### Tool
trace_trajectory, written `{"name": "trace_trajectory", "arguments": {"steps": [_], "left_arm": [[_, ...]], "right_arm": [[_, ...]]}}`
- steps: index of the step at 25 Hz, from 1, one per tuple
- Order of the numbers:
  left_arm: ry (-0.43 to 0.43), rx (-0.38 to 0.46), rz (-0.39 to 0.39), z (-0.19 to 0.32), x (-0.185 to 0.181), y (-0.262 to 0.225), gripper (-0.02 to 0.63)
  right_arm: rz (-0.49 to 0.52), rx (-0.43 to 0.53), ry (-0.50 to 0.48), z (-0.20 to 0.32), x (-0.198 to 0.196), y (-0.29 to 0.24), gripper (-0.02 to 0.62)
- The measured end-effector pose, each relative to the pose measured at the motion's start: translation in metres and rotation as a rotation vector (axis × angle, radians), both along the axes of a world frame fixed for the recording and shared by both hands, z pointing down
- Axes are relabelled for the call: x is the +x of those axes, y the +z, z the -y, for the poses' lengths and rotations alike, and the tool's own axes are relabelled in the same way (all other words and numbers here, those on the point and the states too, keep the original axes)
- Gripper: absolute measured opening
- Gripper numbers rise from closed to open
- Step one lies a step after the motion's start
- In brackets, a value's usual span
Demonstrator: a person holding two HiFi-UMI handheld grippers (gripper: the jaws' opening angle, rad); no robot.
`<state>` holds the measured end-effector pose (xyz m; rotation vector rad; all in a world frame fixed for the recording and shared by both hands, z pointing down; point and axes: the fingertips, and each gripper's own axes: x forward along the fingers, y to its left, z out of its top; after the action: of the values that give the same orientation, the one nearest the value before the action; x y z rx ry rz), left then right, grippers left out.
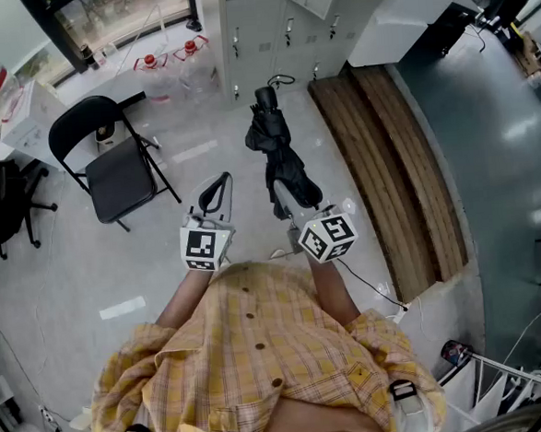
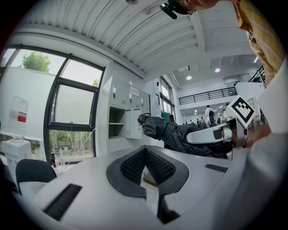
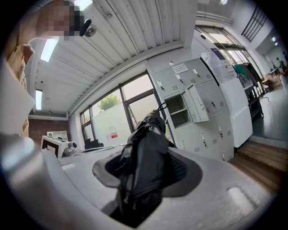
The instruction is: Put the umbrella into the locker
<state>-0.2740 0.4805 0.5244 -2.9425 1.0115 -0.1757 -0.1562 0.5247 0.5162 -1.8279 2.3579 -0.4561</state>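
A folded black umbrella [image 1: 269, 132] is held level in front of me, its handle end toward the grey lockers [image 1: 257, 27]. My right gripper [image 1: 288, 198] is shut on the umbrella's lower part, and black fabric [image 3: 144, 152] fills the space between its pads [image 3: 191, 173]. One locker compartment [image 3: 177, 110] stands open with its door swung aside, and it also shows in the left gripper view [image 2: 116, 122]. My left gripper [image 1: 222, 179] hangs just left of the umbrella [image 2: 180, 137], tips [image 2: 145, 149] together, holding nothing. The right gripper's white jaw [image 2: 207, 134] is seen from its side.
A black folding chair [image 1: 110, 166] stands to the left, with water bottles [image 1: 154, 75] by the window behind it. A raised wooden platform [image 1: 386, 156] runs along the right of the lockers. A white box [image 1: 28, 117] and an office chair [image 1: 2, 201] sit at far left.
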Motion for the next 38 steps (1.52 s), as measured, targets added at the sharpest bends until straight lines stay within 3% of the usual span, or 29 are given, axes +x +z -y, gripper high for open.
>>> {"name": "trace_trajectory", "arguments": {"steps": [15,30,38], "left_arm": [[0.008,0.008,0.007,-0.004,0.016,-0.004,0.000],[-0.024,0.007,0.021,-0.023,0.079,0.003,0.000],[-0.052,-0.003,0.012,-0.021,0.113,0.000,0.000]], "right_arm": [[0.025,0.030,-0.006,0.000,0.014,-0.006,0.201],[-0.066,0.084,-0.046,-0.007,0.067,-0.008,0.201],[-0.052,0.094,-0.051,0.003,0.100,-0.006,0.199]]}}
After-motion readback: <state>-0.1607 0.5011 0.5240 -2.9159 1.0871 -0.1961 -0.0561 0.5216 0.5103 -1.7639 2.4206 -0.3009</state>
